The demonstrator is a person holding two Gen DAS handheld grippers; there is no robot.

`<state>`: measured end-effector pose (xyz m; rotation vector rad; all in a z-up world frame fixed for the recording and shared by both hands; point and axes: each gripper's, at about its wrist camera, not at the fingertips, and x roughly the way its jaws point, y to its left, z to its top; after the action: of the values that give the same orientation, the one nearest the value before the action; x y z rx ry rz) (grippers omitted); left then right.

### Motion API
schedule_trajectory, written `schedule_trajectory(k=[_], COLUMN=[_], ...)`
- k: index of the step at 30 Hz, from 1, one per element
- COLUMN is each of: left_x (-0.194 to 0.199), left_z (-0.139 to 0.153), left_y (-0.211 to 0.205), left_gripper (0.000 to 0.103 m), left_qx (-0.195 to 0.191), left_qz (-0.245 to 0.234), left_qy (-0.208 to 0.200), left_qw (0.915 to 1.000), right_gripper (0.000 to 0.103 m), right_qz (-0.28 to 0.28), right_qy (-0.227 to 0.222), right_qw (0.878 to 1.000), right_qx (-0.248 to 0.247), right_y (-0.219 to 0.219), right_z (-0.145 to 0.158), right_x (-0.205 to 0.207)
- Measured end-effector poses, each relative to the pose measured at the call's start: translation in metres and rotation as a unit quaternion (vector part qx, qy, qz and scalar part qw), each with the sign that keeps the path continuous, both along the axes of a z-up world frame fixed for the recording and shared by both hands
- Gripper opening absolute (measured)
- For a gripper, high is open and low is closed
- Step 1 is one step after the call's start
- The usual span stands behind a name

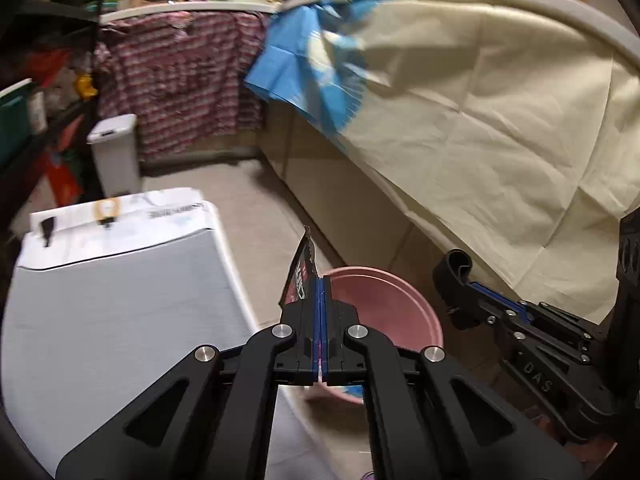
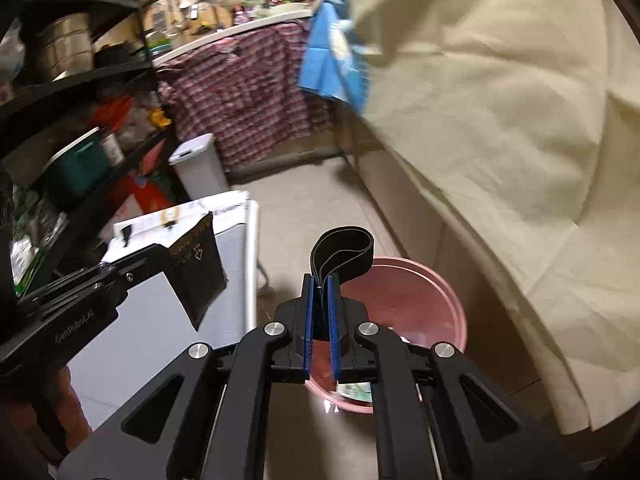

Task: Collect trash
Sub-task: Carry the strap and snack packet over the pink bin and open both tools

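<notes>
Left wrist view had your left gripper (image 1: 321,280) clamped tight on a thin, dark foil wrapper (image 1: 301,276) with a serrated top edge, standing upright out of the pressed-together blue pads. Your right gripper (image 2: 321,280) was pinched narrow on a looped black strap (image 2: 343,254), matte and flexible, its loop curling above the fingertips (in the left view the same strap (image 1: 456,266) showed in profile at the right).

Both pieces hung above a round pink plastic bucket (image 2: 436,280) standing on the tiled floor (image 2: 304,216). Printed paper scraps (image 2: 354,394) lay inside it near its near rim.

You had a narrow lane of bare floor: a creased cream cloth (image 1: 500,128) draped down on the right, and a white box-shaped appliance (image 1: 112,312) with a squared edge closed in the left. A small white lidded bin (image 1: 114,152) stood at the far end.
</notes>
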<state>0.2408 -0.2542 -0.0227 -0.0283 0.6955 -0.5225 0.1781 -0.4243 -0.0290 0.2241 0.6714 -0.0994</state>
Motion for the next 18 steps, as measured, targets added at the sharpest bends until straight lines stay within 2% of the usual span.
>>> schedule_trajectory(k=[11, 15, 16, 17, 18], left_x=[0.031, 0.043, 0.048, 0.051, 0.052], left_z=[-0.049, -0.067, -0.072, -0.076, -0.078], left_y=[-0.08, -0.096, -0.099, -0.1, -0.1], left_gripper=[0.0, 0.002, 0.009, 0.024, 0.033], left_qx=[0.021, 0.036, 0.045, 0.051, 0.055], left_qz=[-0.049, -0.051, -0.042, -0.038, -0.035], left_qy=[0.042, 0.066, 0.077, 0.084, 0.086], left_qw=[0.9977, 0.9958, 0.9951, 0.9945, 0.9942], right_gripper=[0.007, 0.014, 0.023, 0.044, 0.055], right_qz=[-0.03, -0.028, -0.029, -0.033, -0.038], right_qy=[0.046, 0.064, 0.068, 0.074, 0.077], right_qw=[0.998, 0.997, 0.997, 0.997, 0.996], right_qx=[0.014, 0.009, 0.005, 0.001, 0.001], right_y=[-0.062, -0.066, -0.067, -0.068, -0.069], right_z=[-0.046, -0.062, -0.065, -0.068, -0.071], right_x=[0.028, 0.042, 0.042, 0.044, 0.045])
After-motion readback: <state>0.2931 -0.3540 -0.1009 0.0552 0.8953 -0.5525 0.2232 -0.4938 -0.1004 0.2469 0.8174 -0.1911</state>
